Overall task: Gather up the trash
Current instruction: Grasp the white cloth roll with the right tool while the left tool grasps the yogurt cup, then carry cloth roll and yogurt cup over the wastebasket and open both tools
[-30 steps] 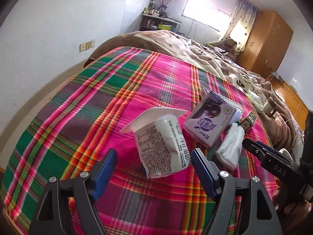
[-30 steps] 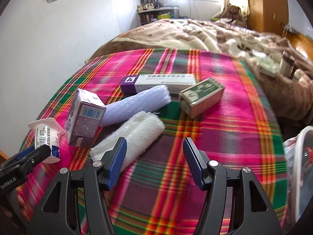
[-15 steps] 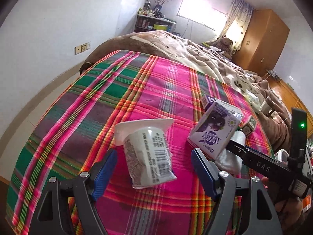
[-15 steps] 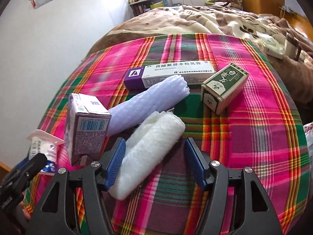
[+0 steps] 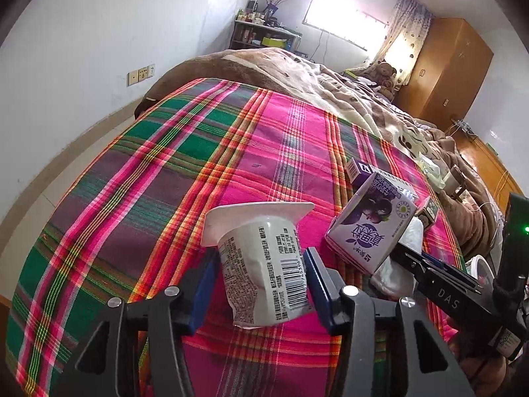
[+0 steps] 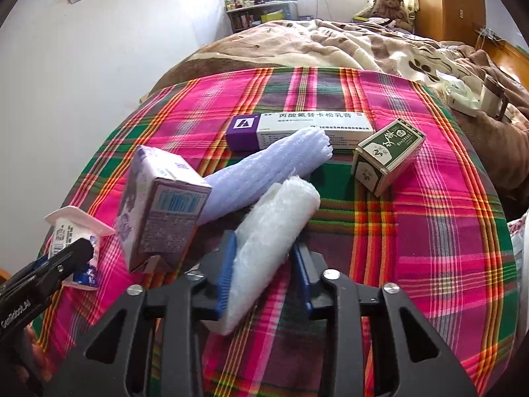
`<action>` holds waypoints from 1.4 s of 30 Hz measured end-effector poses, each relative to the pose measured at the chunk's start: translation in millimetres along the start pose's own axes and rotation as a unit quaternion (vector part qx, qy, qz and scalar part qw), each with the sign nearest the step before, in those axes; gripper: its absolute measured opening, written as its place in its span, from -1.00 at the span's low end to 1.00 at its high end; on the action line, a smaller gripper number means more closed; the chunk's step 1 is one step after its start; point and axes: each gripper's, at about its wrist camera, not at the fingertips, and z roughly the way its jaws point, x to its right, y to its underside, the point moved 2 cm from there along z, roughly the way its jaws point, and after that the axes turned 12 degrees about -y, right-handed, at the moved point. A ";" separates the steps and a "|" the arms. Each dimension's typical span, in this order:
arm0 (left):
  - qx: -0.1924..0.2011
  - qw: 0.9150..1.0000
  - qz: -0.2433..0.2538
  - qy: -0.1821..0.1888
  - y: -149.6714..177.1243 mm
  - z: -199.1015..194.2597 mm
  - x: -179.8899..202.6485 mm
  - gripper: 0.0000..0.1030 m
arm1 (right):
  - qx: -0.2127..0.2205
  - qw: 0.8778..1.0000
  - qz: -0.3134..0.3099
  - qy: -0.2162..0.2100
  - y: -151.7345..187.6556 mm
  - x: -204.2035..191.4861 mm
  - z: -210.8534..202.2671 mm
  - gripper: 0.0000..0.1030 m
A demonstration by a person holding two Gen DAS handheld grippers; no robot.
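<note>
Trash lies on the plaid cloth (image 5: pixel 172 152): my left claw (image 5: pixel 261 284) pinches the light, thin yogurt cup (image 5: pixel 264 264) mid-body, my right claw (image 6: pixel 264 274) squeezes the soft white roll (image 6: pixel 274 231) beside the purple carton (image 6: pixel 158 211)

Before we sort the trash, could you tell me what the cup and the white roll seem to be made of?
Yogurt cup: likely thin plastic, matte white, with a printed label and molded flange rim. White roll: apparently soft plastic foam or wadding, translucent and fuzzy-textured; which one stays unclear.
</note>
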 end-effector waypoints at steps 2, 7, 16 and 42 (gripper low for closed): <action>0.005 1.000 0.006 0.000 1.4 -3.1 3.0 0.02 | 0.003 1.000 -0.006 -0.003 0.7 -1.5 -2.5 -0.47; 0.015 1.000 0.015 -0.001 3.2 -12.7 10.6 0.02 | 0.011 1.000 -0.007 -0.009 1.9 -0.6 -8.5 -0.56; 0.036 0.999 0.033 0.007 9.9 -39.4 26.2 0.02 | 0.040 0.999 -0.015 -0.005 6.2 1.6 -32.4 -0.65; 0.103 0.984 0.117 0.093 30.5 -116.0 133.7 0.02 | 0.144 0.988 -0.032 0.038 23.8 44.5 -134.3 -0.65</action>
